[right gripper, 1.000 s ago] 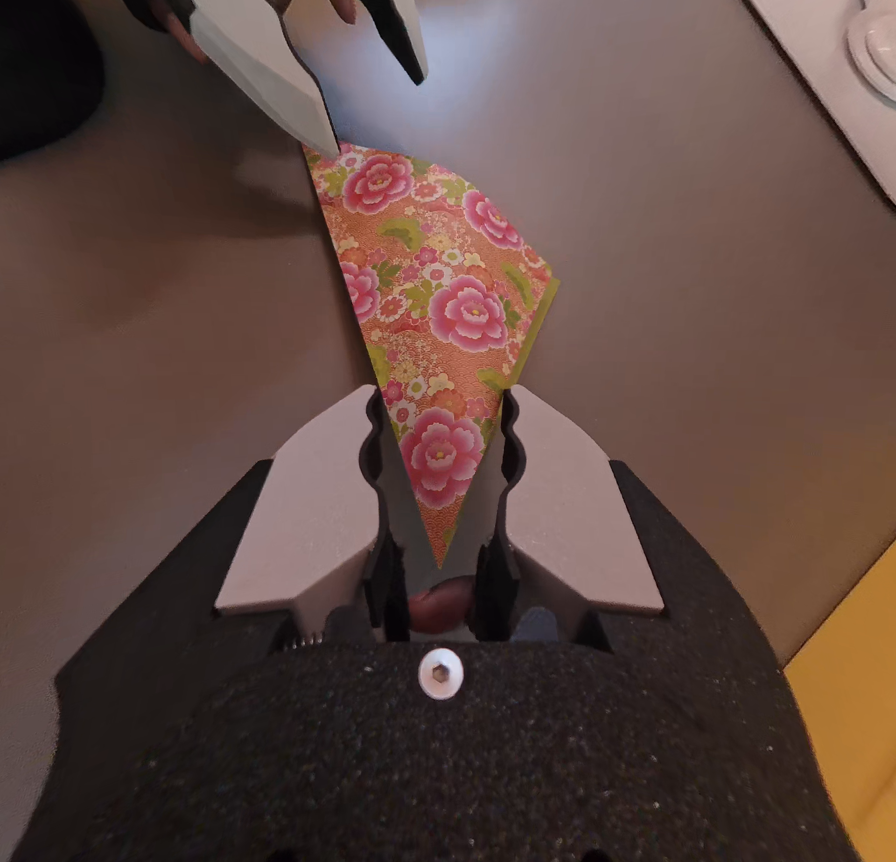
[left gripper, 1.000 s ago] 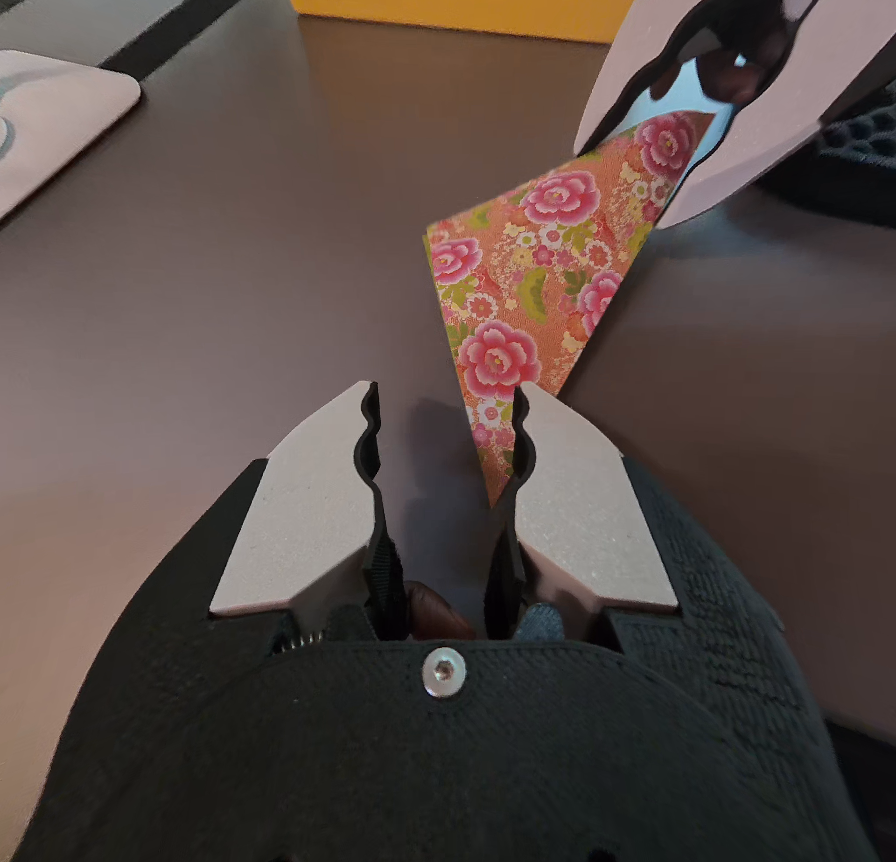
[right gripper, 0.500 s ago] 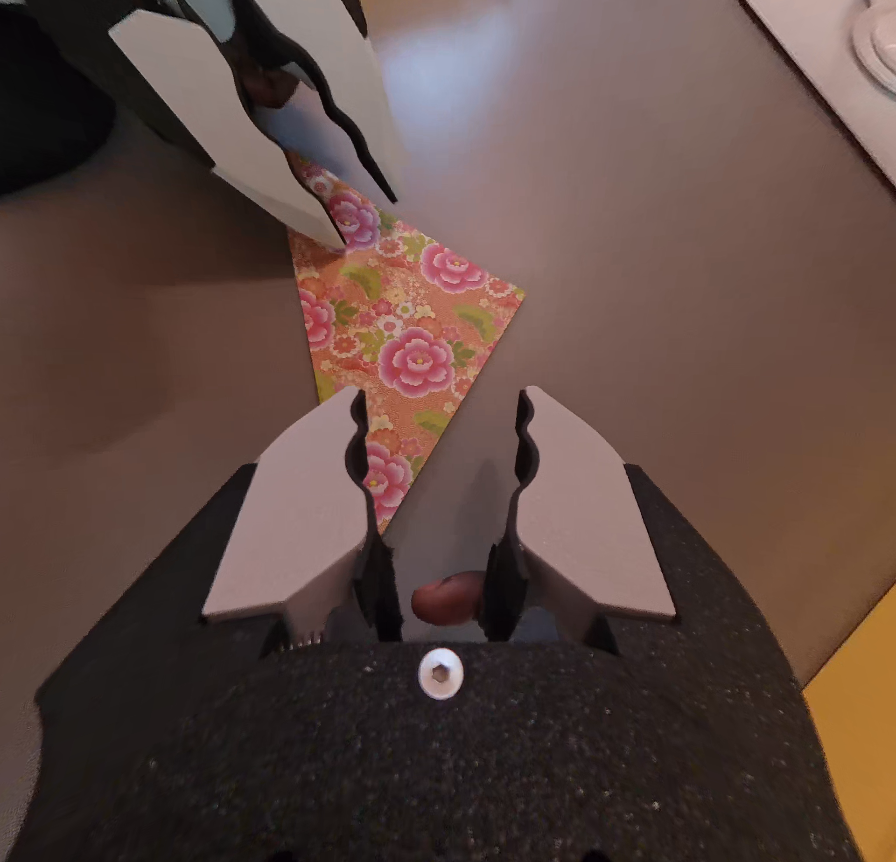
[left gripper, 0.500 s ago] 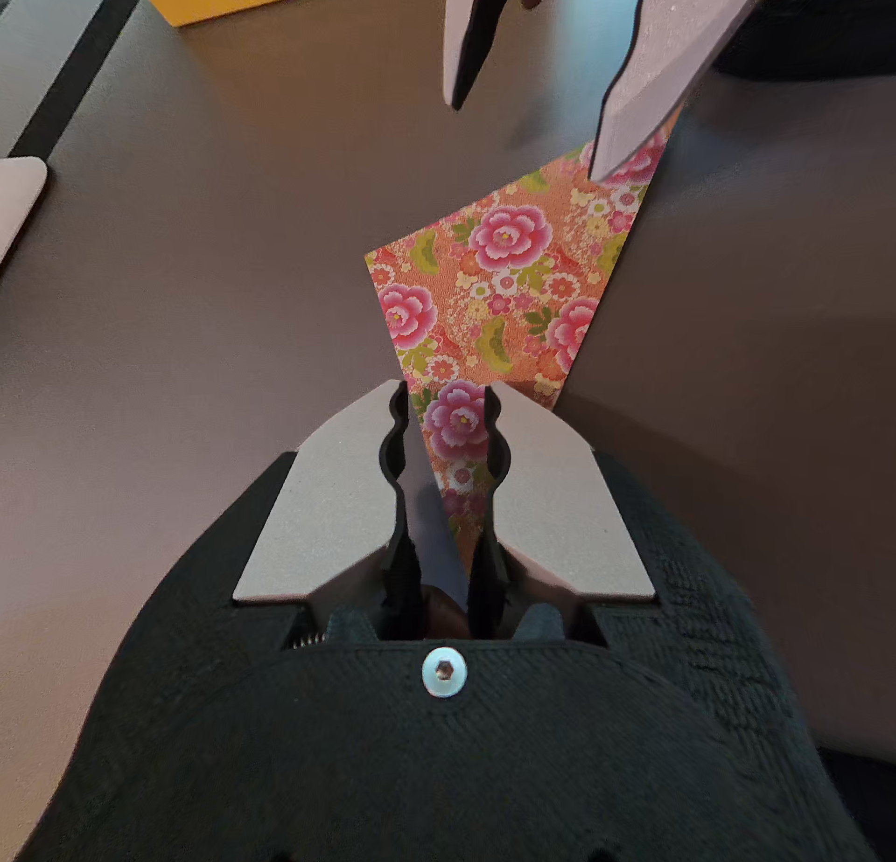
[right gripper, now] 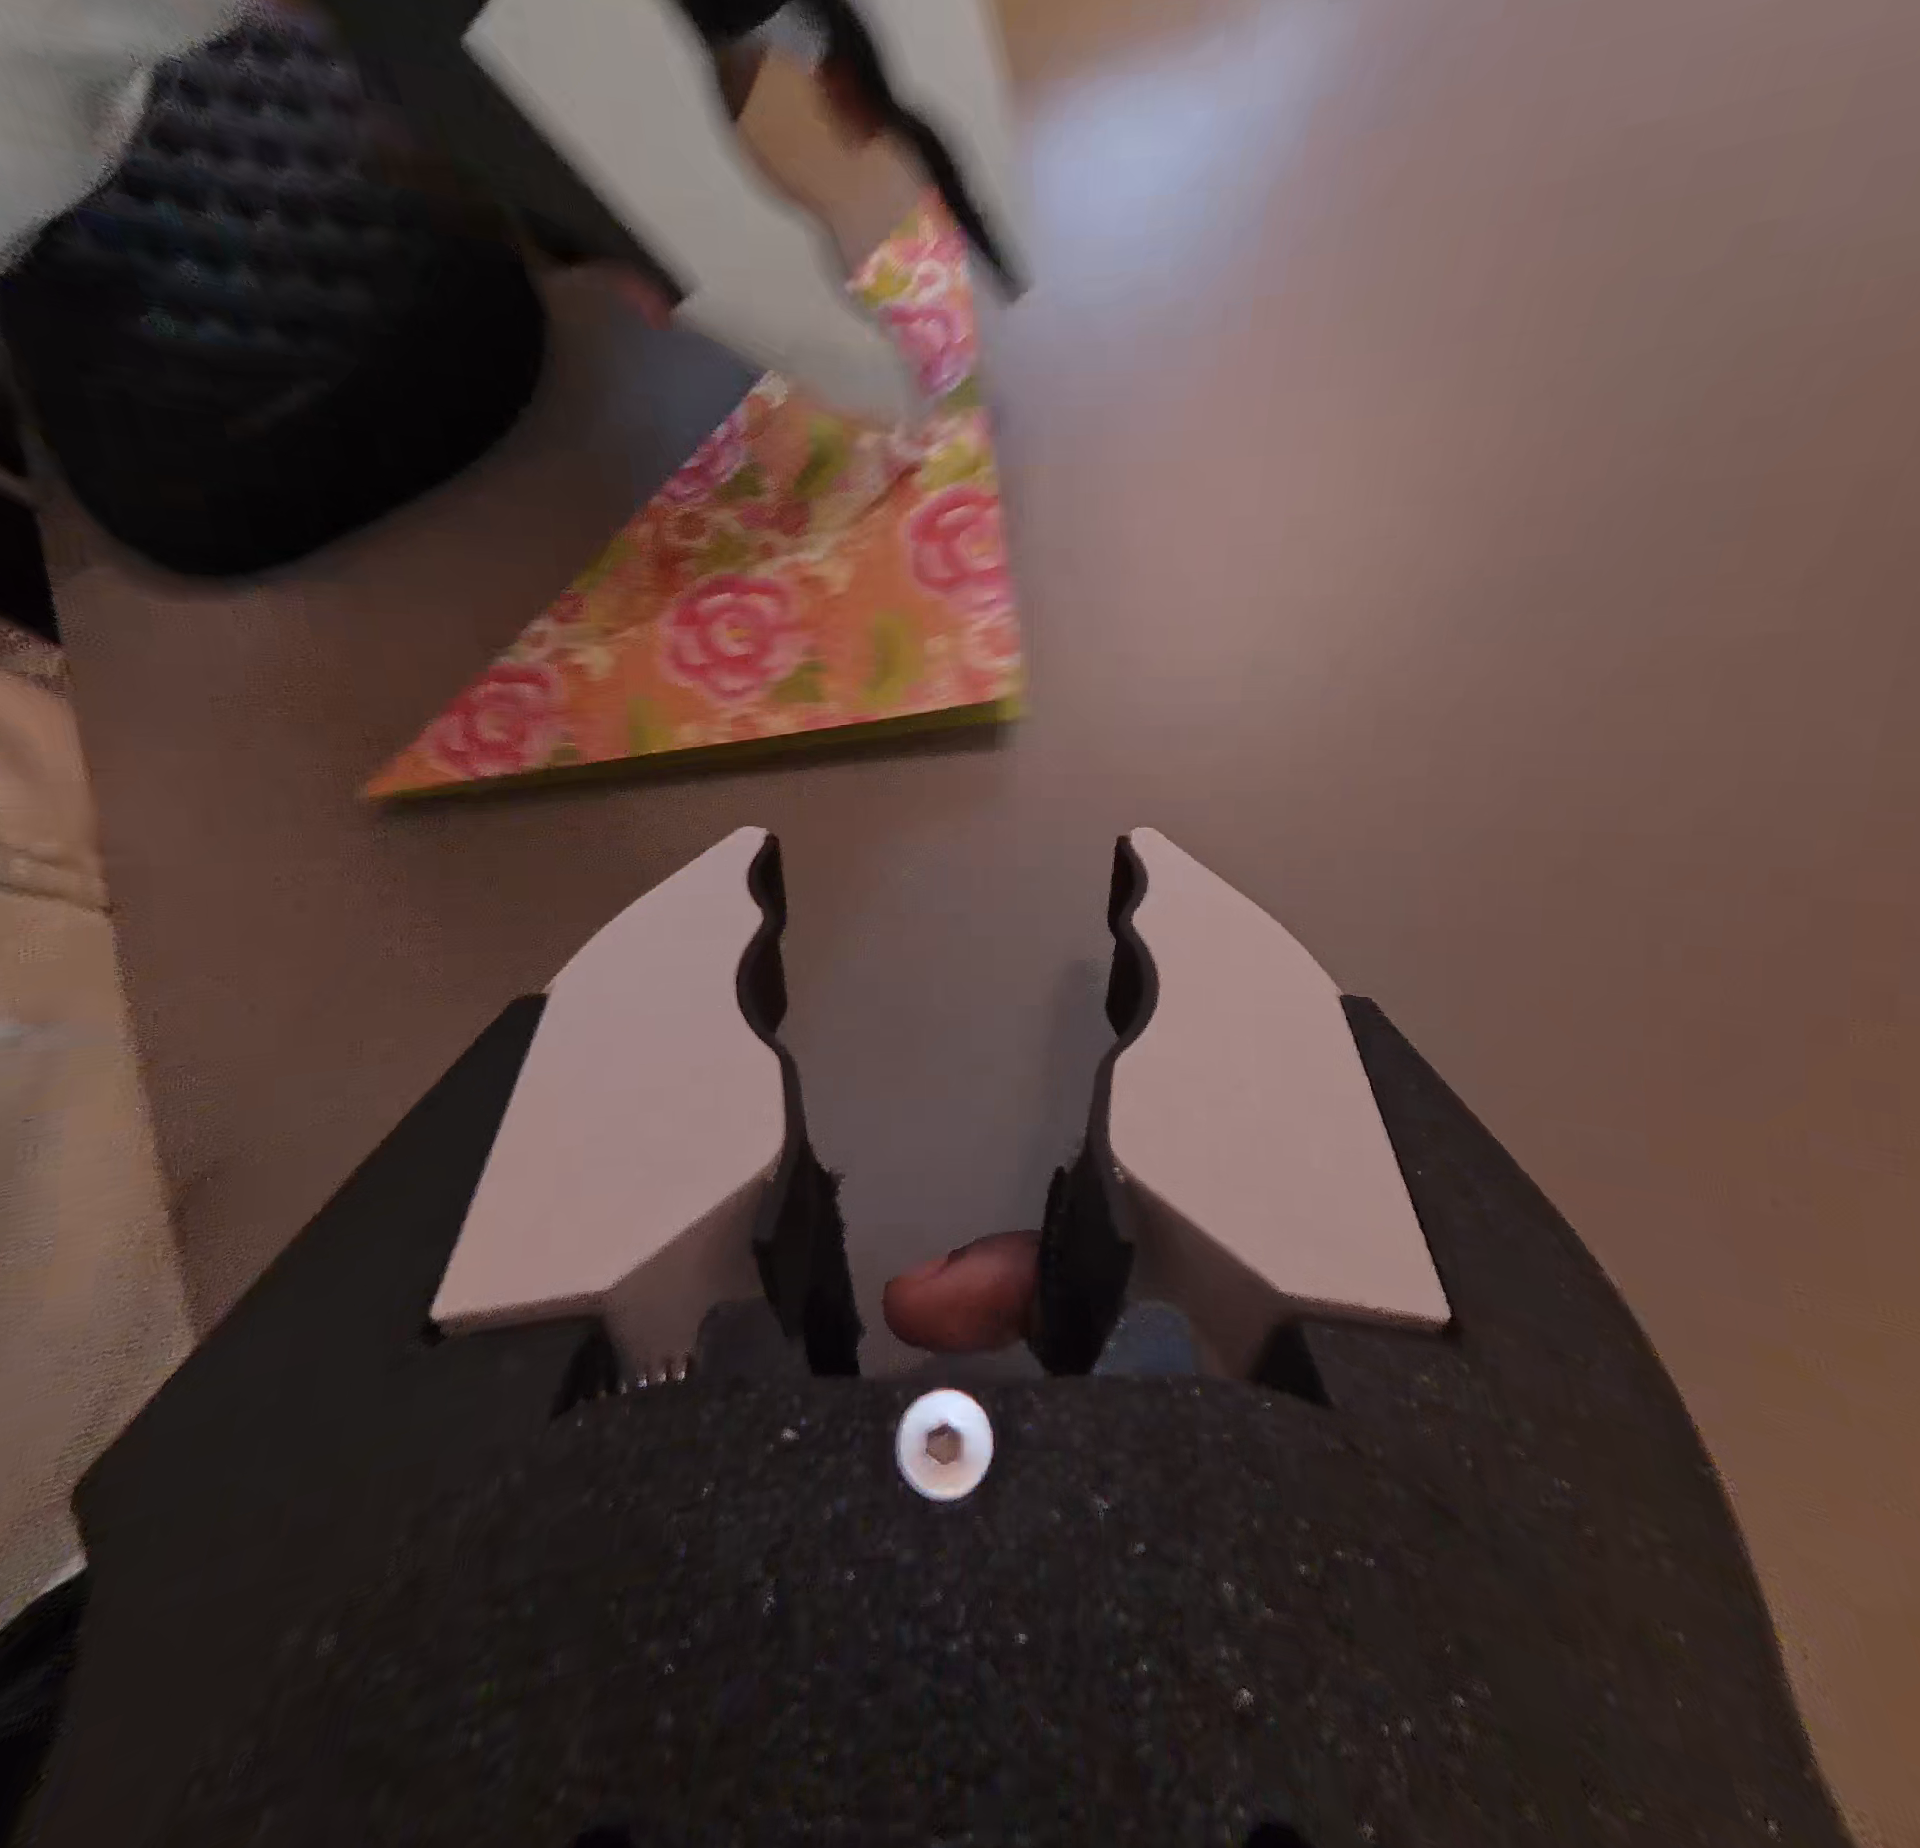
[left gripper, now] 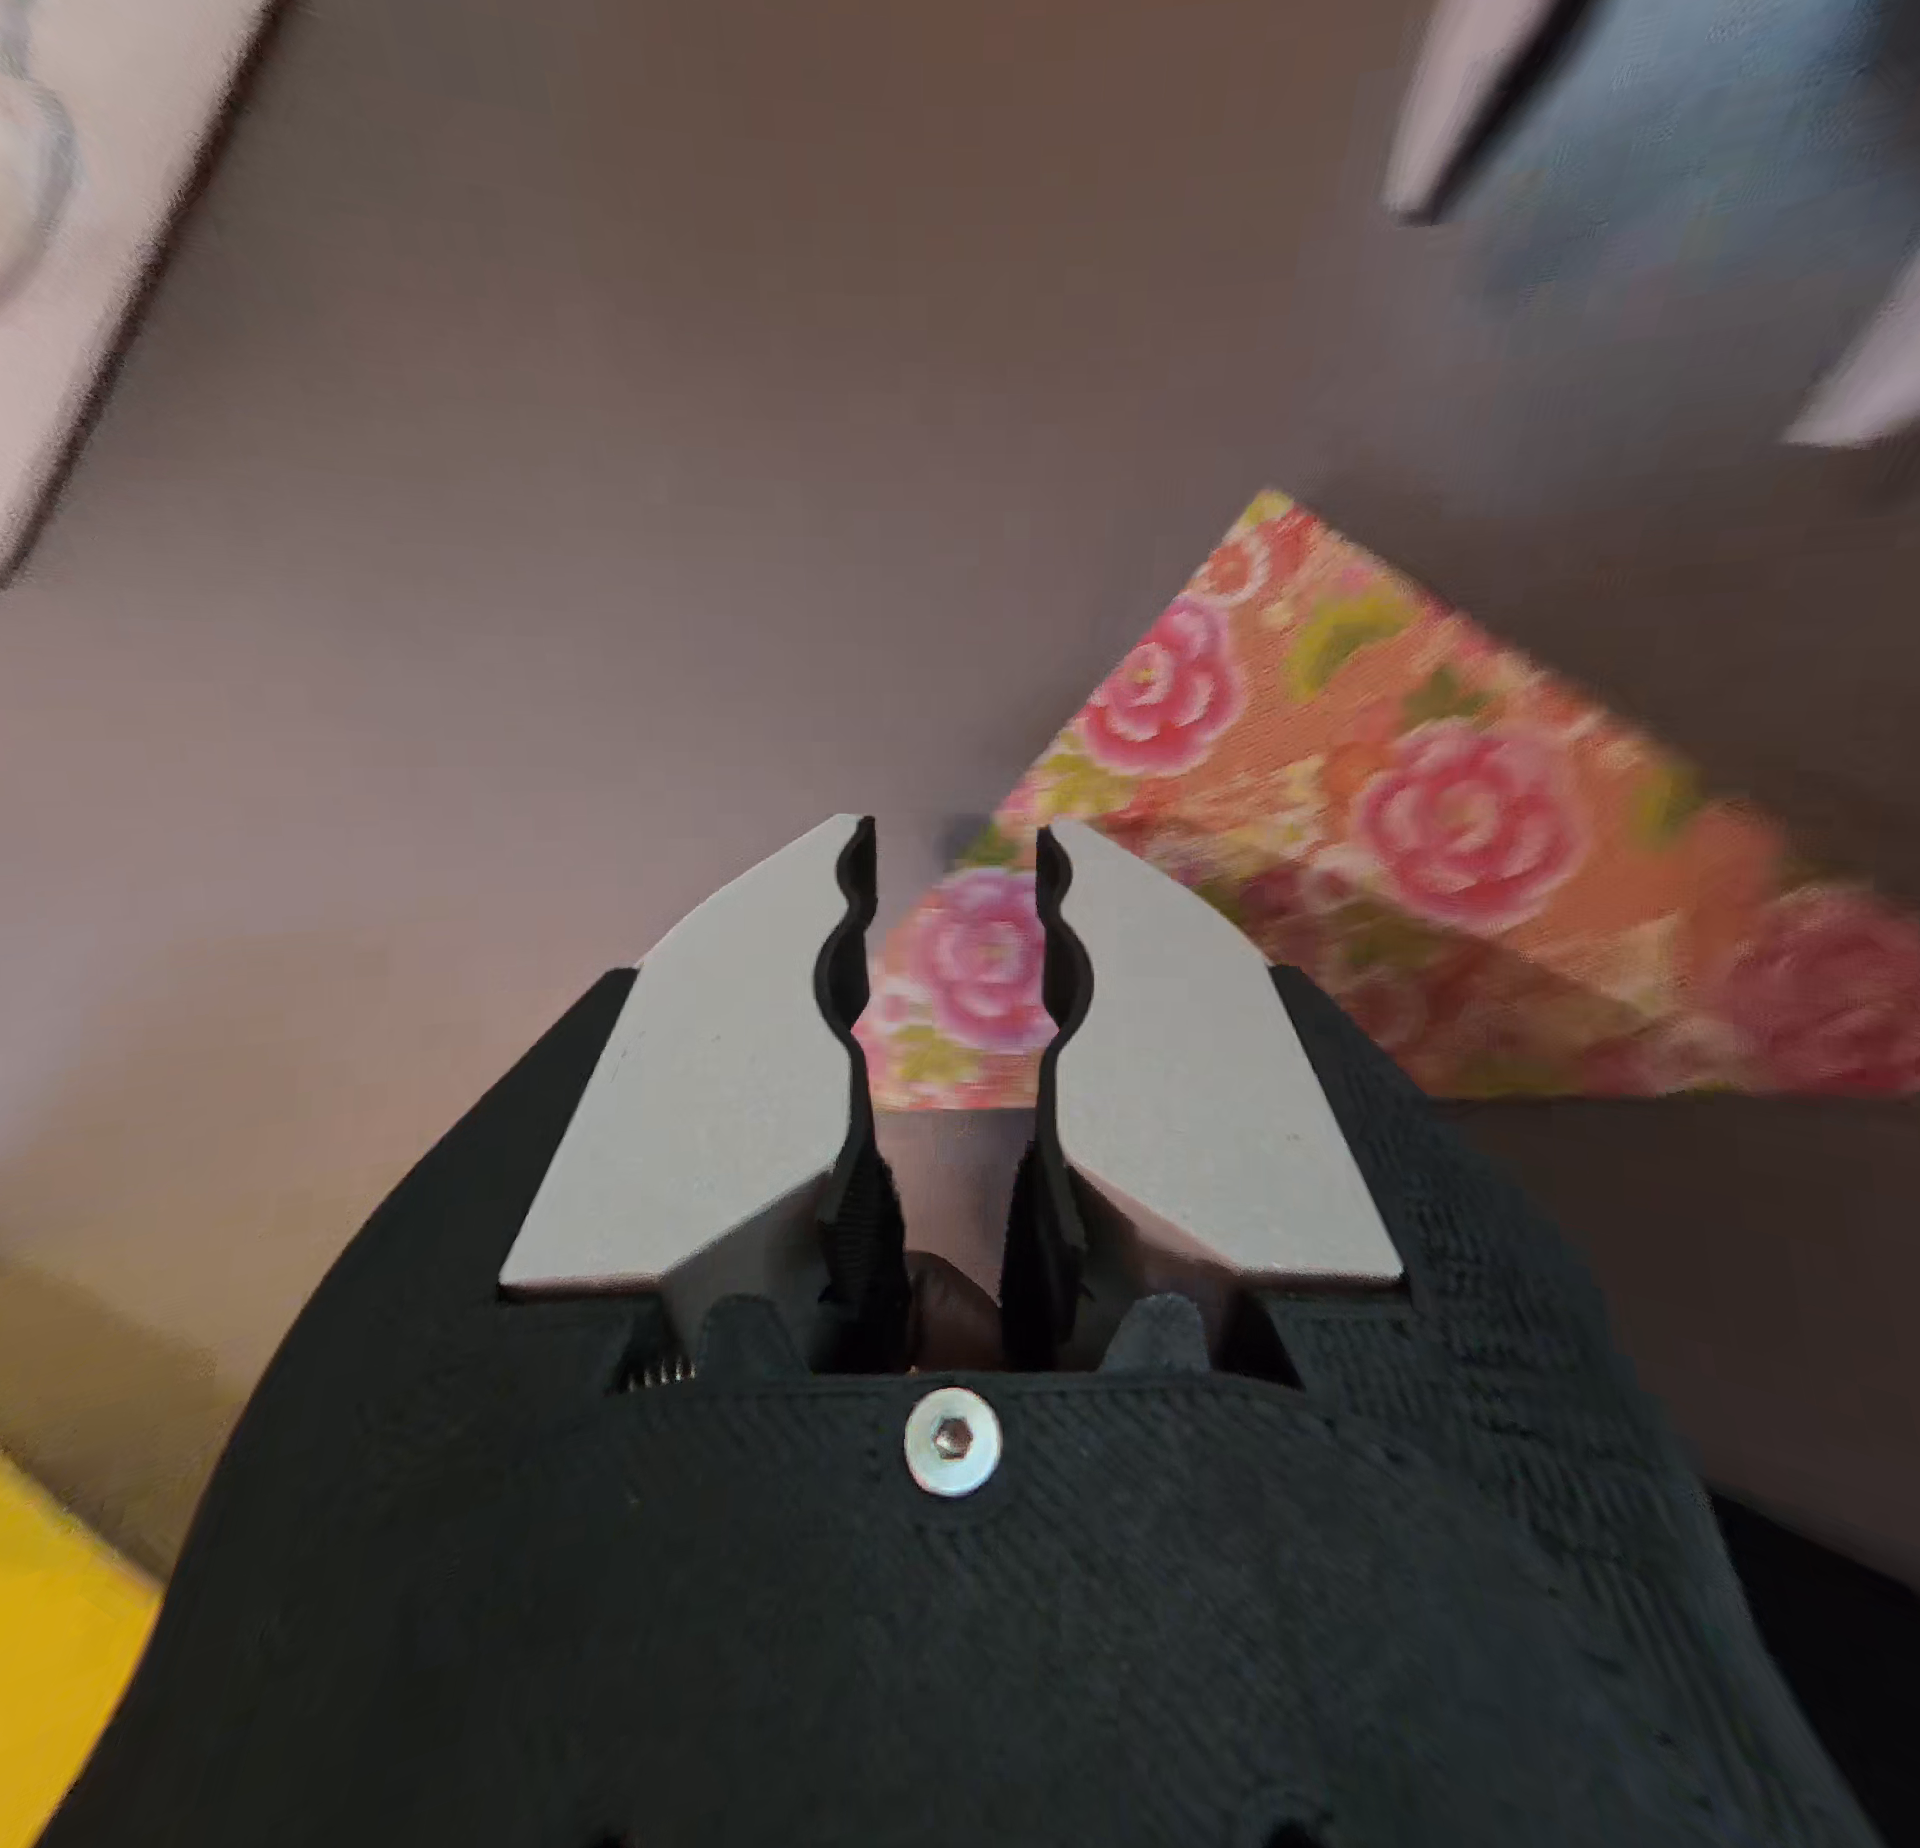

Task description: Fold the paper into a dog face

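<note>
The floral paper (right gripper: pixel 790 614), pink roses on orange, is folded into a triangle and lies flat on the brown table (right gripper: pixel 1455 655). My left gripper (left gripper: pixel 956 837) is open by a narrow gap and sits over one corner of the paper (left gripper: pixel 1403 832), which shows between the fingers. In the right wrist view the left gripper (right gripper: pixel 956 344) straddles the far corner, one fingertip (right gripper: pixel 883 375) touching the paper. My right gripper (right gripper: pixel 948 848) is open and empty, a little short of the paper's near edge. It shows blurred at the top right of the left wrist view (left gripper: pixel 1621 323).
A white pad (left gripper: pixel 104 188) lies at the table's far left. A yellow object (left gripper: pixel 52 1642) is at the lower left. A dark textured object (right gripper: pixel 260 344) sits beside the paper. Both views are motion-blurred. The grippers' ends are close to 12 cm from one another.
My right gripper has drawn back off the paper's corner and opened wider. My left gripper has closed to a narrower gap and swung round over the opposite corner; the paper now lies turned.
</note>
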`<state>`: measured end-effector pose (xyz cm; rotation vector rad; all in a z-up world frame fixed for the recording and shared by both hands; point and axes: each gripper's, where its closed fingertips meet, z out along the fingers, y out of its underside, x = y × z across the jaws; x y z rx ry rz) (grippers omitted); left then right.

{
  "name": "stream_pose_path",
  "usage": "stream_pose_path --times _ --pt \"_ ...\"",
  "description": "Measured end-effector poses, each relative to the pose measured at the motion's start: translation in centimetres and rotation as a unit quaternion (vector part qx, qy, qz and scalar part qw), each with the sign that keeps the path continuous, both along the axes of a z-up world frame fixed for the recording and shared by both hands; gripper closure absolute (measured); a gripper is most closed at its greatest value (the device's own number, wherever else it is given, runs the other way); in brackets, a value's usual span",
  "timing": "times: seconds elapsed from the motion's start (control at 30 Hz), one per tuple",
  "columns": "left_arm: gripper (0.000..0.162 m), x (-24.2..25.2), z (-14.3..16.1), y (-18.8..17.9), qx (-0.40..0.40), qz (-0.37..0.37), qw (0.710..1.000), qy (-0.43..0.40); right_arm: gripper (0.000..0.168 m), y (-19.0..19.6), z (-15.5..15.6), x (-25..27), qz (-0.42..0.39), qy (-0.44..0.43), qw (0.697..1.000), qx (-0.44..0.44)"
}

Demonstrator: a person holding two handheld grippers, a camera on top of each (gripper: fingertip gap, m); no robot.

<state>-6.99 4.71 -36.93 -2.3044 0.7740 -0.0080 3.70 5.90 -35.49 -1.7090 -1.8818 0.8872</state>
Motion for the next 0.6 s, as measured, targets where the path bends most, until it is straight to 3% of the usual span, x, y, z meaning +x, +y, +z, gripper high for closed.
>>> stream_pose_path --times 0.07,0.17,0.3,0.43,0.6 --pt "0.133 1.7 0.3 -1.0 -0.023 -0.013 0.999 -0.038 0.115 1.2 0.7 -0.8 0.007 0.025 1.000 0.013" --pt "0.132 1.7 0.9 -1.7 -0.018 -0.015 1.000 -0.020 0.134 2.1 1.3 -3.4 0.047 0.048 0.995 0.078" --pt "0.130 0.4 0.6 -3.1 -0.032 0.001 0.999 0.016 0.140 -0.9 1.1 -6.7 0.160 0.062 0.982 0.079" --pt "0.127 -0.3 -1.0 -4.4 -0.063 -0.006 0.997 0.045 0.141 -3.4 -1.2 -7.0 0.229 0.023 0.969 0.087" --pt "0.127 -0.8 -0.8 -2.7 -0.040 -0.024 0.996 0.072 0.140 -2.9 -2.6 -5.2 0.164 -0.026 0.981 0.098"
